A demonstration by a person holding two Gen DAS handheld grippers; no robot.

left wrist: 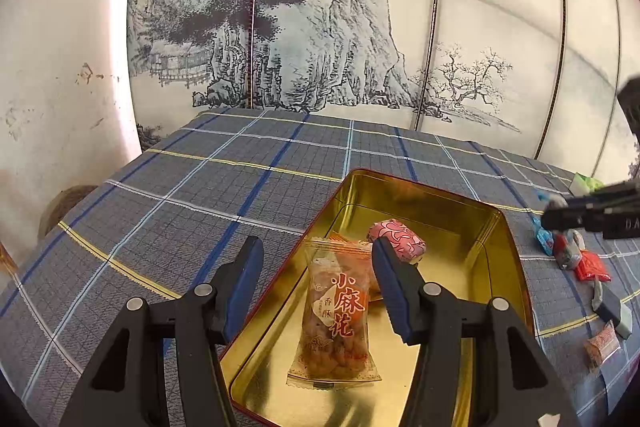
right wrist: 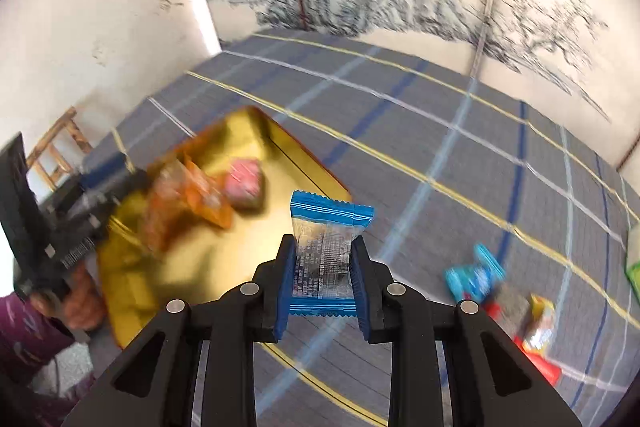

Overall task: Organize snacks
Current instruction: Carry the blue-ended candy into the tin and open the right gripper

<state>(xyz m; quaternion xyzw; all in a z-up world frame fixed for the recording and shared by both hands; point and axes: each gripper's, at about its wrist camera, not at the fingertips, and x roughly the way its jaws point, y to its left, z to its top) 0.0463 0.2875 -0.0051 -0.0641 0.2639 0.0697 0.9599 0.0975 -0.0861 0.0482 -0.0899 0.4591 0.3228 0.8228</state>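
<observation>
Snacks are being gathered into a gold tin [left wrist: 504,227] on the plaid tablecloth [left wrist: 200,187]. Inside lie an orange twist packet [left wrist: 336,311] and a pink wrapped sweet [left wrist: 396,235]. The left gripper [left wrist: 316,267] hangs above the tin, jaws spread, holding nothing. The right gripper [right wrist: 324,267] is clamped on a blue-ended clear packet [right wrist: 324,247], beside the tin. Judged step: carrying it across. Next move calls for positioning over the tin, then release. Loose sweets [right wrist: 496,291] remain on the cloth; the right view is blurred, so their labels are unreadable.
</observation>
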